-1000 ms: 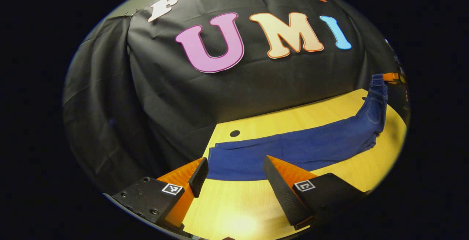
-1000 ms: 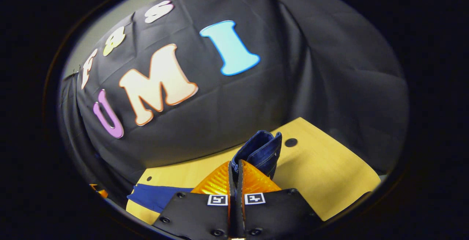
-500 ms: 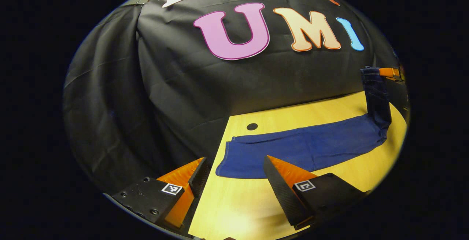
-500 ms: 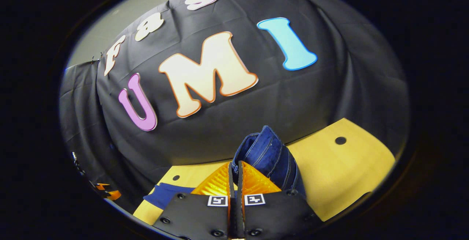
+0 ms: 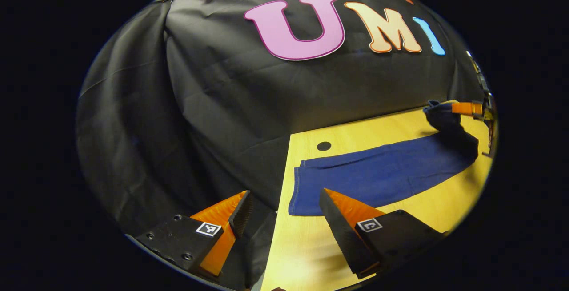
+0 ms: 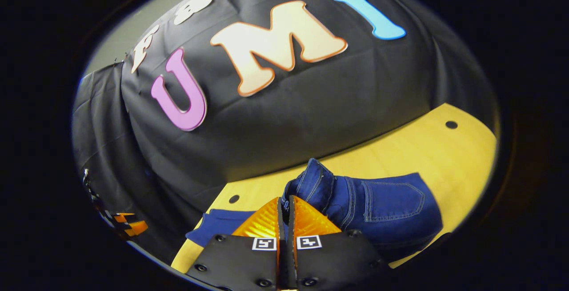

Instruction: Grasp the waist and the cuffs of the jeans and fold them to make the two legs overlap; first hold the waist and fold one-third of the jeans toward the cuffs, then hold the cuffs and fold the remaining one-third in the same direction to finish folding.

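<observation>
Blue jeans [image 5: 382,173] lie stretched along the yellow table [image 5: 306,246], legs overlapped, cuffs [image 5: 297,193] at the near left end. My left gripper [image 5: 284,213] stands open just short of the cuffs, holding nothing, with one finger past the table's left edge. At the far right my right gripper [image 5: 466,108] holds the waist end up. In the right gripper view my right gripper [image 6: 284,204] is shut on the waistband [image 6: 313,182]. The seat with its back pocket [image 6: 391,202] is doubled over to the right of it. The leg end [image 6: 218,222] shows on the left.
The booth's black cloth wall rises close behind the table's far edge. Small dark holes [image 6: 451,125] [image 5: 323,145] mark the tabletop near its corners. Bare wood [image 6: 422,149] lies beyond the folded seat. My left gripper [image 6: 126,226] appears small at the far left.
My right gripper has carried the waist lower and over toward the legs, so the pocket side now shows folded. My left gripper has drifted left, toward the table's edge, still open.
</observation>
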`<state>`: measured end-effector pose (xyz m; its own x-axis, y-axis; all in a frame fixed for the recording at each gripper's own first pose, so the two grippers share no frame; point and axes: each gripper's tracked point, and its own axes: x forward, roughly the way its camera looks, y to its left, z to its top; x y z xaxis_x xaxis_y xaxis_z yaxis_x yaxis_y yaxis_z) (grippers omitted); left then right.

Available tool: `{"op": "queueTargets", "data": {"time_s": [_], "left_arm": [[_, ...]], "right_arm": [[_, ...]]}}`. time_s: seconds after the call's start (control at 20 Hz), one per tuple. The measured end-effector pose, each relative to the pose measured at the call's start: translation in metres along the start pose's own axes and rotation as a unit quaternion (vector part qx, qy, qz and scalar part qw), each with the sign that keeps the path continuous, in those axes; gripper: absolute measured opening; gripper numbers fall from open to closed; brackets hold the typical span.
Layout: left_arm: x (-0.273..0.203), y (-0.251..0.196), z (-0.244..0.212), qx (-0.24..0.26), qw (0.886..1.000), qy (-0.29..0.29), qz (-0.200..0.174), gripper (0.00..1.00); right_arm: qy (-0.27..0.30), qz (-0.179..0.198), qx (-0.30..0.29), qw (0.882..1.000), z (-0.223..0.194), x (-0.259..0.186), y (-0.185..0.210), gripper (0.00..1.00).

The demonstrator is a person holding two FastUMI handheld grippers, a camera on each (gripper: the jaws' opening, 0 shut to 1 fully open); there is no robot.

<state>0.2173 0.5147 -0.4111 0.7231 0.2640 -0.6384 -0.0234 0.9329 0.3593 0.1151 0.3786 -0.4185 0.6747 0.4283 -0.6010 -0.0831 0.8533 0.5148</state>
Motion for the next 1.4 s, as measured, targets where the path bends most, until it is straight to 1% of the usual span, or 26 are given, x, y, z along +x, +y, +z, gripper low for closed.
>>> {"op": "queueTargets", "data": {"time_s": [0.2,0.35,0.45,0.5,0.65,0.8,0.95,1.1,1.2,1.25,1.3,1.35,1.4], "left_arm": [[0.015,0.007,-0.013,-0.004,1.000,0.013,-0.011,0.95],[0.030,0.004,-0.024,-0.015,0.999,0.024,-0.028,0.95],[0.048,0.001,-0.029,-0.012,0.999,0.033,-0.038,0.95],[0.056,-0.001,-0.032,-0.006,0.998,0.039,-0.044,0.95],[0.084,-0.008,-0.039,0.013,0.996,0.059,-0.066,0.95],[0.116,-0.023,-0.054,0.008,0.991,0.090,-0.102,0.95],[0.141,-0.025,-0.072,-0.021,0.986,0.117,-0.120,0.95],[0.164,-0.028,-0.090,-0.053,0.977,0.151,-0.141,0.95],[0.178,-0.023,-0.105,-0.046,0.973,0.176,-0.142,0.95],[0.181,-0.030,-0.116,-0.042,0.967,0.197,-0.156,0.95],[0.179,-0.035,-0.125,-0.039,0.958,0.225,-0.171,1.00],[0.192,-0.035,-0.112,-0.044,0.963,0.193,-0.183,0.95],[0.188,-0.038,-0.120,-0.037,0.954,0.224,-0.194,0.93]], "right_arm": [[0.046,0.006,0.011,0.999,-0.060,0.019,0.019,0.02],[0.094,-0.005,0.009,0.996,-0.111,0.023,0.014,0.02],[0.119,-0.005,0.011,0.993,-0.129,0.025,0.014,0.03],[0.121,0.006,0.014,0.993,-0.127,0.022,0.020,0.05],[0.090,0.012,-0.019,0.996,-0.103,0.005,0.024,1.00],[0.069,-0.002,-0.060,0.996,-0.079,-0.014,0.013,0.98],[0.052,-0.020,-0.087,0.995,-0.058,-0.039,0.001,0.98],[0.050,-0.041,-0.110,0.992,-0.051,-0.059,-0.016,0.98],[0.057,-0.055,-0.118,0.990,-0.052,-0.068,-0.027,0.98],[0.060,-0.060,-0.120,0.989,-0.054,-0.070,-0.030,0.98],[0.062,-0.062,-0.121,0.989,-0.055,-0.071,-0.032,0.98],[0.065,-0.063,-0.122,0.988,-0.056,-0.073,-0.032,0.98],[0.066,-0.062,-0.122,0.988,-0.057,-0.074,-0.032,0.98]]}}
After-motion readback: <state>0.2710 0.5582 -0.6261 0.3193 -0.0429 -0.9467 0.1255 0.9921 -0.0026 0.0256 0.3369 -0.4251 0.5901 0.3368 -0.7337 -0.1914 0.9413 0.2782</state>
